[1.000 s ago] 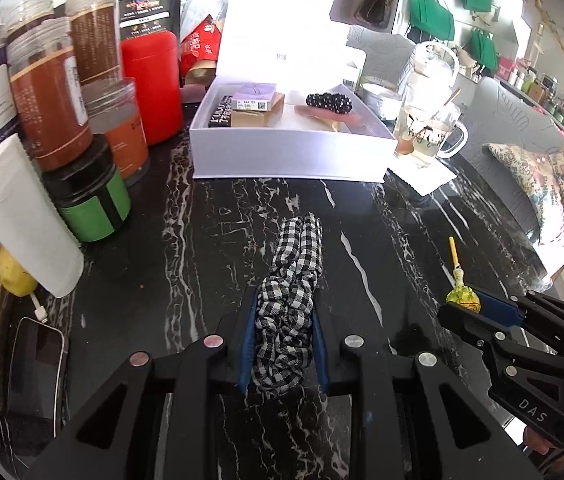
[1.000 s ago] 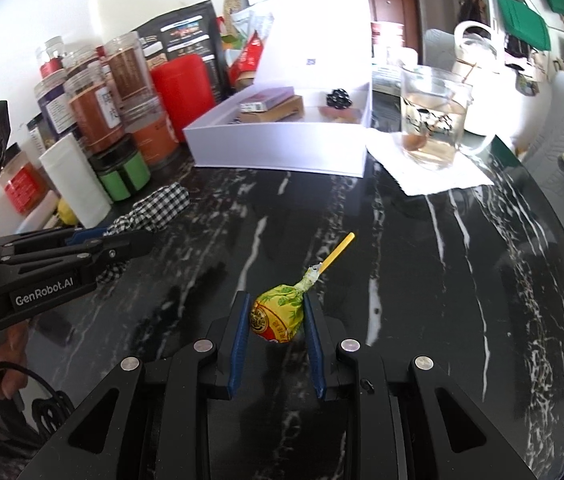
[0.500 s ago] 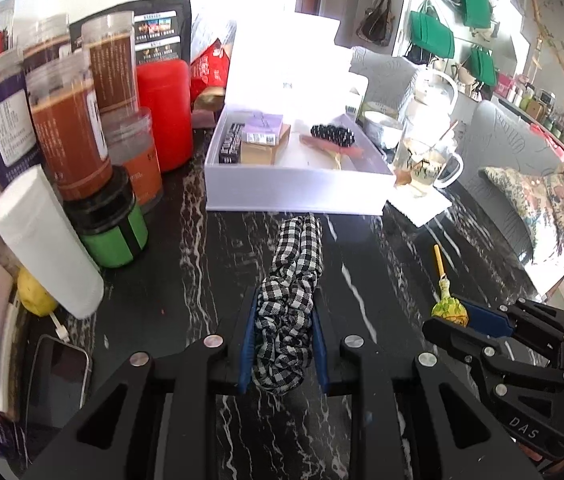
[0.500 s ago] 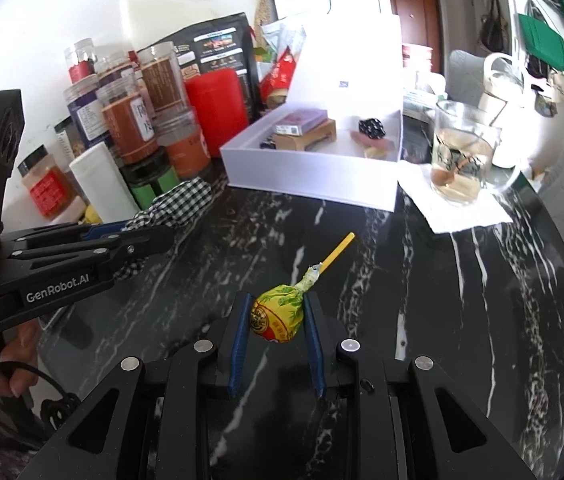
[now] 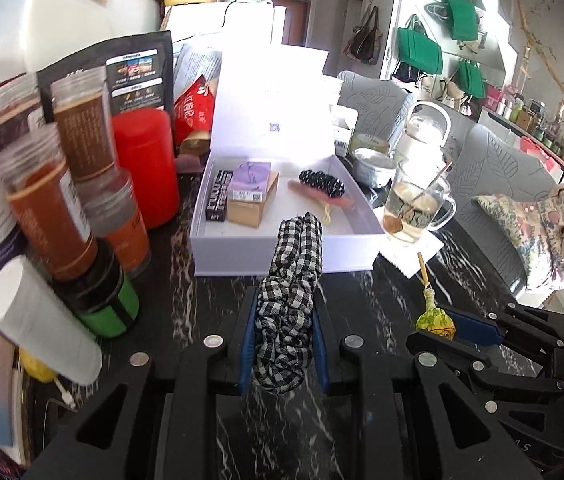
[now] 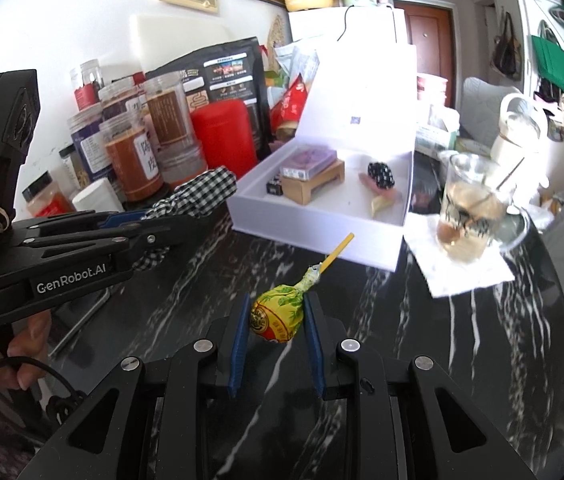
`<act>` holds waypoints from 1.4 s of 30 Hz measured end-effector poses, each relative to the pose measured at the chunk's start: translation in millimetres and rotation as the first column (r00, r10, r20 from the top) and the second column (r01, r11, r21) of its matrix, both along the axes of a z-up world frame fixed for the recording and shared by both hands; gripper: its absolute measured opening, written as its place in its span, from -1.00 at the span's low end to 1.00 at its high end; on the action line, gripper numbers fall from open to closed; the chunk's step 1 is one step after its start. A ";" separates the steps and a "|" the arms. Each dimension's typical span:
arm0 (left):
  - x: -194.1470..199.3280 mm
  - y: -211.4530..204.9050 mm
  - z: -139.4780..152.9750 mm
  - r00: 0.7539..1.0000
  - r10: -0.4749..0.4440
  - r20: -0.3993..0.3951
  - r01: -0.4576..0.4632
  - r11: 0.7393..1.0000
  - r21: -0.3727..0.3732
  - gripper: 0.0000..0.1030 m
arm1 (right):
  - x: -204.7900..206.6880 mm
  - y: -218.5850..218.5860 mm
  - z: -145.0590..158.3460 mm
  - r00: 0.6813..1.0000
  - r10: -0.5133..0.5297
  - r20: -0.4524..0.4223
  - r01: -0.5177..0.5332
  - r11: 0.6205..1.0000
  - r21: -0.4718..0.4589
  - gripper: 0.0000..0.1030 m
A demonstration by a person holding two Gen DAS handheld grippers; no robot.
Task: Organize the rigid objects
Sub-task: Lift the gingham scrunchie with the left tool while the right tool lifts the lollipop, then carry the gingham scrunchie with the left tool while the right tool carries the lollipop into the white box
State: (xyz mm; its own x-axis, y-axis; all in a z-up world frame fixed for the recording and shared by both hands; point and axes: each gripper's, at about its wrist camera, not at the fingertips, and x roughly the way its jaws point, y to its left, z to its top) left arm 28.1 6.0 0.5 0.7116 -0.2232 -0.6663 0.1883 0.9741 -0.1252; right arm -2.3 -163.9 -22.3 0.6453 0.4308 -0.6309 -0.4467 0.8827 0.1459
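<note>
My left gripper (image 5: pixel 284 320) is shut on a black-and-white checked scrunchie (image 5: pixel 292 280), held above the black marble table; its far end reaches over the front wall of the open white box (image 5: pixel 282 260). My right gripper (image 6: pixel 275 320) is shut on a yellow-wrapped lollipop (image 6: pixel 275 312), stick pointing at the box (image 6: pixel 322 240). The box holds a purple pack on a tan box (image 5: pixel 249 188), a black bar and a dark hair clip (image 5: pixel 322 184). Each gripper shows in the other's view: the right gripper (image 5: pixel 454 332), the left gripper (image 6: pixel 153 224).
Jars, a red canister (image 5: pixel 143 168) and a white tube (image 5: pixel 37 320) crowd the left. A glass mug (image 5: pixel 414 208) on a white napkin stands right of the box. A phone lies at the near left edge. A sofa is behind right.
Both grippers have risen and moved toward the white box, each keeping hold of its object; the scrunchie's tip now overlaps the box's front wall.
</note>
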 end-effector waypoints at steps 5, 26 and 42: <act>16.8 -3.0 5.2 1.000 -0.008 0.010 0.008 1.000 0.002 -0.54 | 15.2 -0.6 8.9 1.000 0.006 0.024 -0.006 1.000 -0.007 -0.50; 103.4 -13.4 20.7 0.998 -0.057 0.034 0.058 0.998 -0.026 -0.54 | 93.5 -5.7 29.0 0.997 0.005 0.078 -0.006 1.000 0.009 -0.50; 162.4 -18.6 14.0 0.998 -0.033 0.044 0.033 0.999 0.003 -0.54 | 149.4 -9.0 28.6 0.995 -0.026 0.093 0.027 1.000 -0.009 -0.50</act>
State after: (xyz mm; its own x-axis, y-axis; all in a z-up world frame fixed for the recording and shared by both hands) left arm 190.5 -12.6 14.5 0.7326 -0.2451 -0.6350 0.2255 0.9676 -0.1134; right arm 147.2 -172.9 6.2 0.7128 0.4067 -0.5715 -0.4341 0.8957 0.0960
